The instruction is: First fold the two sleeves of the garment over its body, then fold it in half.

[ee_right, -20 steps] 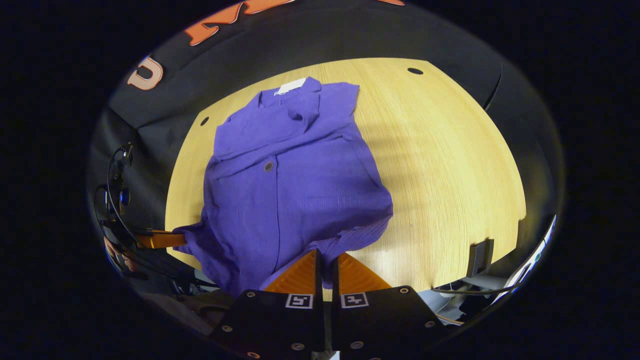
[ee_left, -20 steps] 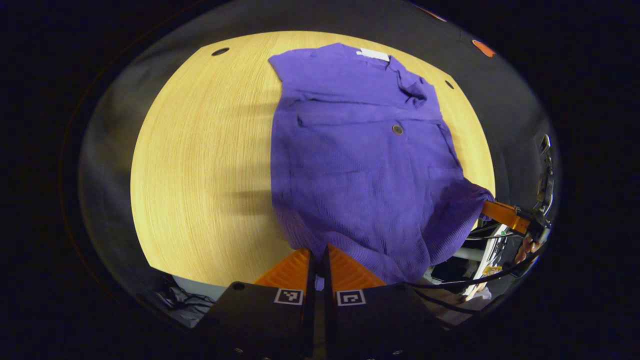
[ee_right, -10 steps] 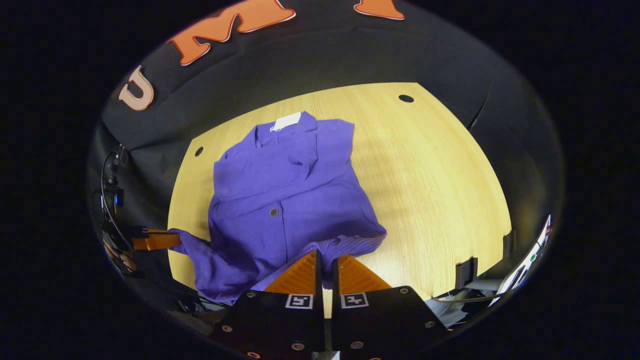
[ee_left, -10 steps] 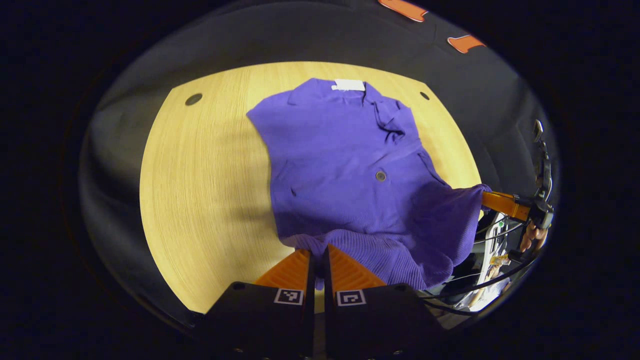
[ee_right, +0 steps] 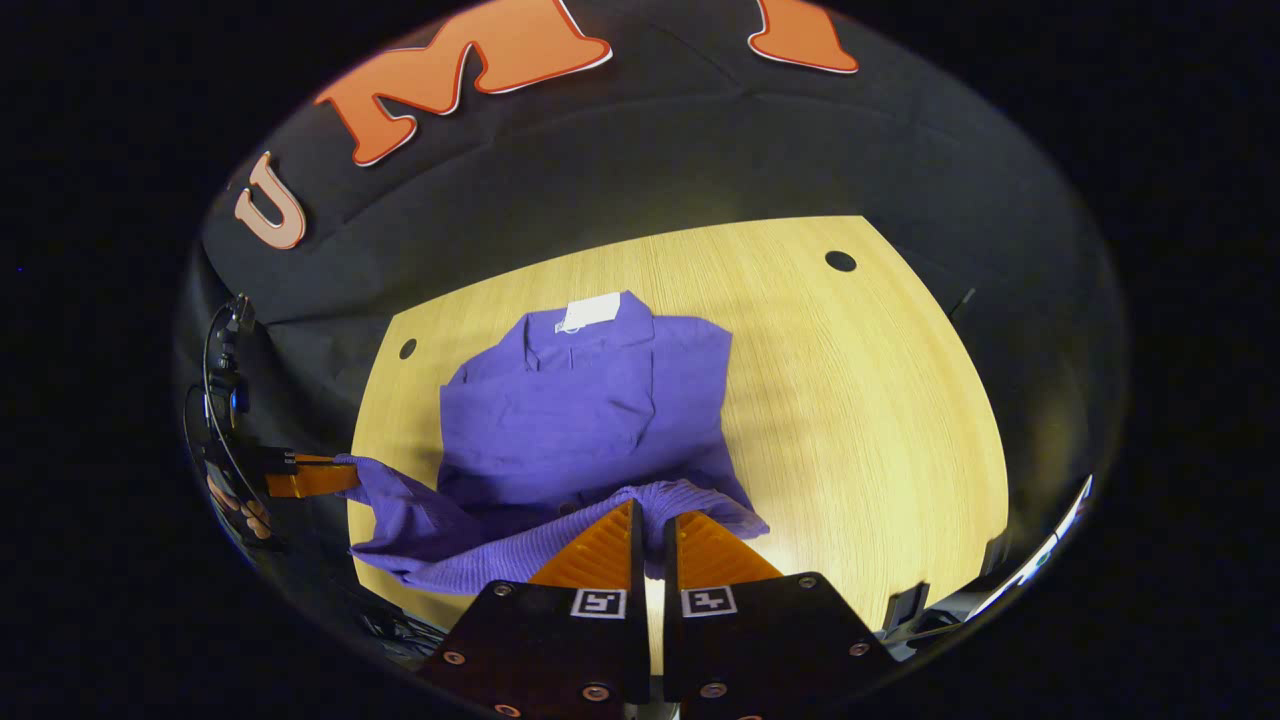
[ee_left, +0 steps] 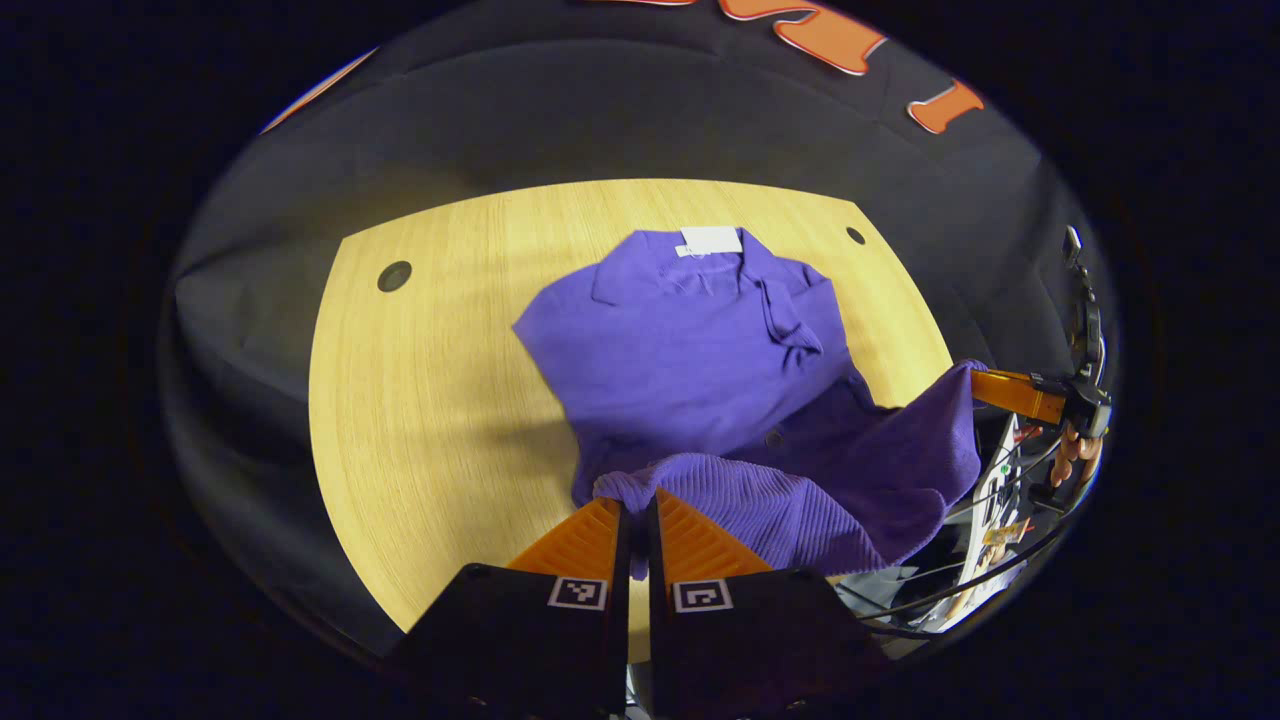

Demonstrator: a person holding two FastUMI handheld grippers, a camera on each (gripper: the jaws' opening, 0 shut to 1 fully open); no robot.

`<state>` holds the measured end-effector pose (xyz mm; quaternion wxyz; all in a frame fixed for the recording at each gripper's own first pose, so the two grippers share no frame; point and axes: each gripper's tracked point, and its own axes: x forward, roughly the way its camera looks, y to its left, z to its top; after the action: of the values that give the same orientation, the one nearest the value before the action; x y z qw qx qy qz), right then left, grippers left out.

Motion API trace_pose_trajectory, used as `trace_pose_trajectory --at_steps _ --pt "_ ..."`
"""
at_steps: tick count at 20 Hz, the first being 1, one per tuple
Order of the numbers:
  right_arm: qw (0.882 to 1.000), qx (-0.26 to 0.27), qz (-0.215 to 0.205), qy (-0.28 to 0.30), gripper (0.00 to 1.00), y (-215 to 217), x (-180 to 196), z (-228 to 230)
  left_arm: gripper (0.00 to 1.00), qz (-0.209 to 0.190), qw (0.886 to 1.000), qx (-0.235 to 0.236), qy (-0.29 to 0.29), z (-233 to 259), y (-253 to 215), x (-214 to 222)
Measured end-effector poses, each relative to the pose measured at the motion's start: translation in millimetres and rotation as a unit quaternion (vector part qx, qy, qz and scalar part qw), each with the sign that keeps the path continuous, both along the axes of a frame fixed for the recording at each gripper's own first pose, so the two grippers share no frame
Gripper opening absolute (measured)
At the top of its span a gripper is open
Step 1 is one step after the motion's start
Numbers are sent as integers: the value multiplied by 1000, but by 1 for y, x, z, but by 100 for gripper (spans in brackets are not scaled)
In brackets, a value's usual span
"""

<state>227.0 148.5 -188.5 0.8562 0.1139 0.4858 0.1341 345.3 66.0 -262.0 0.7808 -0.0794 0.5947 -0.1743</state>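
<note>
So this is the fold-in-half part, going by how things lie. The purple shirt [ee_left: 690,350] is on the wooden table [ee_left: 440,400], collar and white tag [ee_left: 711,240] at the far end, sleeves already tucked over the body as far as I can tell. The near hem [ee_left: 760,500] is lifted off the table and hangs in a sagging band between the two grippers.

The left gripper [ee_left: 634,515] has its fingers pinched together on the hem's left corner, with a bit of ribbed fabric bunched over the tips. The right gripper [ee_right: 652,520] is the same on the right corner, clamped on cloth. In the left gripper view you can also see the right gripper far off on the right side, with a hand [ee_left: 1075,455] on it and the hem stretched out to it.

How I'd do this well: carry both corners toward the far end at the same height and pace so the fold line stays straight across the middle. Keep a little tension between the grippers so the sag doesn't drag and wrinkle the layer under it. Aim the hem to land just short of the collar, edges lined up with the shoulders, then lower before letting go. The risk I see is one corner getting ahead and skewing the fold.
</note>
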Motion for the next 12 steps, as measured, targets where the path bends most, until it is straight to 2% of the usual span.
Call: trace_pose_trajectory --at_steps 7,12 --pt "999 32 28 10 5 -13 84 -4 10 25 999 45 -5 -10 1 79" --pt "998 51 36 28 6 -11 146 -33 10 29 995 91 -25 -26 1 126"
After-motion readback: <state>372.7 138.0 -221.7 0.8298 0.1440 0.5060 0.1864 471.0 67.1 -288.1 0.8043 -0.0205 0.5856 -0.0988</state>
